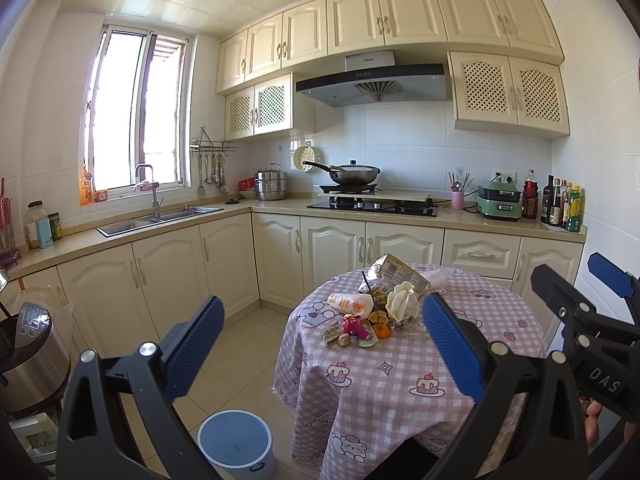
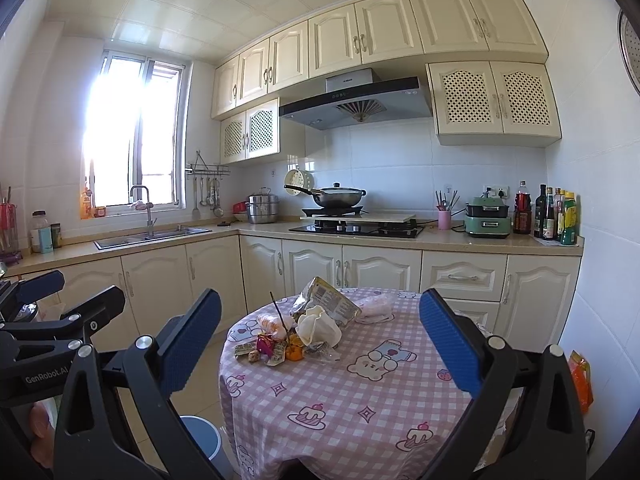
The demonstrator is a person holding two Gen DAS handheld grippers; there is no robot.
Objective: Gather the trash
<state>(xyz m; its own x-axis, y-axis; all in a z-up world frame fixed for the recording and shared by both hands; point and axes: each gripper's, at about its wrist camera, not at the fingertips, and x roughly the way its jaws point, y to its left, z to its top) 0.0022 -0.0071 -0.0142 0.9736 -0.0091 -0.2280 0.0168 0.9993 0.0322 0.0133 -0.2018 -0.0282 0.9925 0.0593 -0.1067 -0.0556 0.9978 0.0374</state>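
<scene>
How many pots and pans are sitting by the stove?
2: a wok with a lid on the raised burner behind the stove, and a steel steamer pot on the counter to its left. Others may be hidden in the cupboards.

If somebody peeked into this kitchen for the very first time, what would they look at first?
Probably the round table with the pink checked cartoon tablecloth, with a messy pile of wrappers, crumpled paper and orange peel heaped near its far edge. Then the two open blue-padded tools: the left tool and the right tool, both held back from the pile. Down on the floor left of the table sits a blue-lidded round bin.
</scene>
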